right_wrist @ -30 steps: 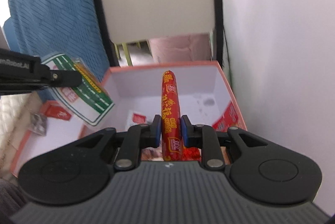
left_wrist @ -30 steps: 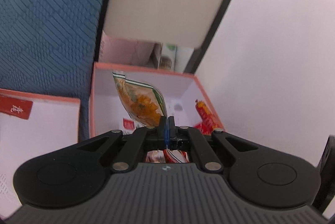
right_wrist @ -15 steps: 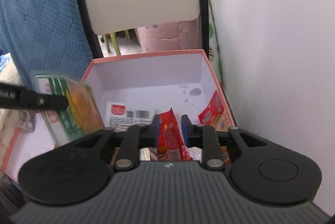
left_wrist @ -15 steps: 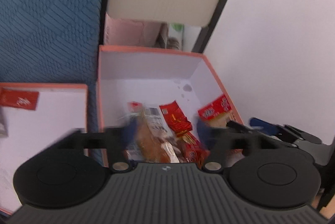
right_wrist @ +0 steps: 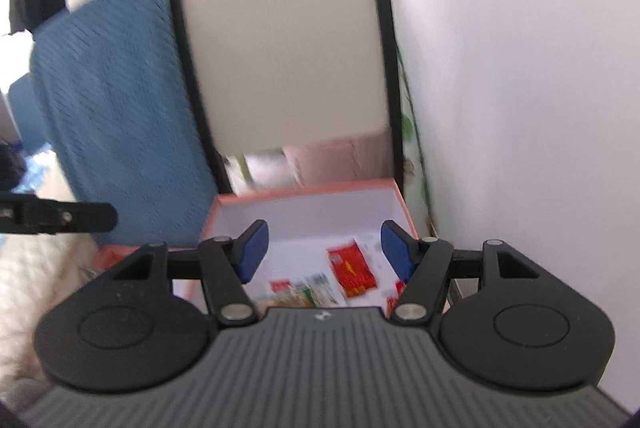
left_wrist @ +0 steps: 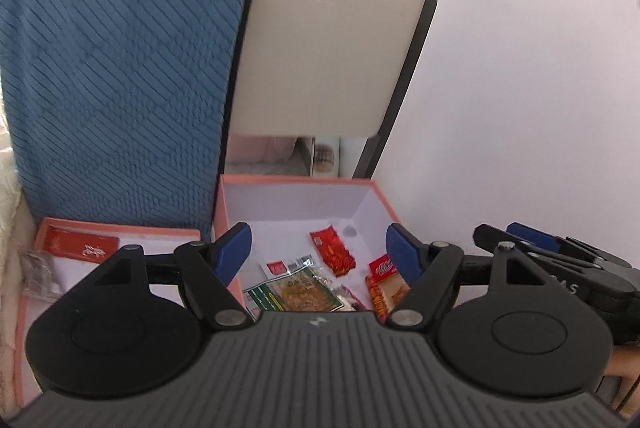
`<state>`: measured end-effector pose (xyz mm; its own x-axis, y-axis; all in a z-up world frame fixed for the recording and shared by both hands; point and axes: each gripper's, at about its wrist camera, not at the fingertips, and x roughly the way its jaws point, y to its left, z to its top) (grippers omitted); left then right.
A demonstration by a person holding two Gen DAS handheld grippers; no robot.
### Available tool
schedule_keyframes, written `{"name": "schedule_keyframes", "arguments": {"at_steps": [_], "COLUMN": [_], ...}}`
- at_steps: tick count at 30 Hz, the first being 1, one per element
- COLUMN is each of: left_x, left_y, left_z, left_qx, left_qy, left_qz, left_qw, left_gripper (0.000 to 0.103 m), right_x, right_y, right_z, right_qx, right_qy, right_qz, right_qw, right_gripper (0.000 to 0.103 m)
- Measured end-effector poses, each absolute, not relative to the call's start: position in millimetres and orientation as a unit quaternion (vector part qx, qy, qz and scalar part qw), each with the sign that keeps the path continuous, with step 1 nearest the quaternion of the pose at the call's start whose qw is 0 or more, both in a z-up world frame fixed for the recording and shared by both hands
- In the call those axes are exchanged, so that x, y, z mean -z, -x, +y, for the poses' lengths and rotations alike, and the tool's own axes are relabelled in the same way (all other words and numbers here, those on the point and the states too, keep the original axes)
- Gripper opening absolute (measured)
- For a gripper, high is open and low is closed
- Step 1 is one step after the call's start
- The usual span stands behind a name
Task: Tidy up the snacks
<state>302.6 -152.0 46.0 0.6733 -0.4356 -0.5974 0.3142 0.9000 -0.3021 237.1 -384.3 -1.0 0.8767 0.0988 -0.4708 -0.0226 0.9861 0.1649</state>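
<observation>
Both the left claw (left_wrist: 319,252) and the right claw (right_wrist: 323,250) are spread wide and empty above the box (left_wrist: 296,181). The snacks lie inside it: a red pack (left_wrist: 333,249), a green-edged pack (left_wrist: 295,294) nearer the camera, and another red pack (left_wrist: 386,282) against the right wall. The lid (left_wrist: 160,232) lies just left of the box.

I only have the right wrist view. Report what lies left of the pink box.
Observer: The box lid lies inside-up beside the pink box.
Operator: Name what is in the lid.
Observer: A red card at its far edge and a silvery packet on its left side.
Operator: Give me the left hand-held gripper's state.
Observer: The left hand-held gripper is open above the box, with nothing between its fingers.
</observation>
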Motion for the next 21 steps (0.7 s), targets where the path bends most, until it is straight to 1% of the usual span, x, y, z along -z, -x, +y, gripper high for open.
{"name": "schedule_keyframes", "arguments": {"at_steps": [6,12,17,21], "left_x": [-73,-87,-87,-81], "left_y": [-262,-220,-196,-184], "left_z": [-138,-131,-129,-122], "left_qx": [0.218,0.23,0.228,0.225], "left_qy": [0.065,0.056,0.049,0.063], "left_qz": [0.316,0.282,0.261,0.259], "left_qw": [0.921,0.93,0.937,0.937], "left_gripper": [0.078,0.078,0.078,0.078], "right_x": [-30,-37,-37,-33], "right_y": [-201,-164,-141,-123], "right_z": [-370,-360,-351,-346], "right_qx": [-0.043,-0.047,-0.046,-0.044], "right_qy": [-0.076,-0.086,-0.074,-0.075], "right_qz": [0.209,0.189,0.182,0.179], "right_qw": [0.974,0.977,0.979,0.98], "right_gripper": [0.064,0.064,0.064,0.064]}}
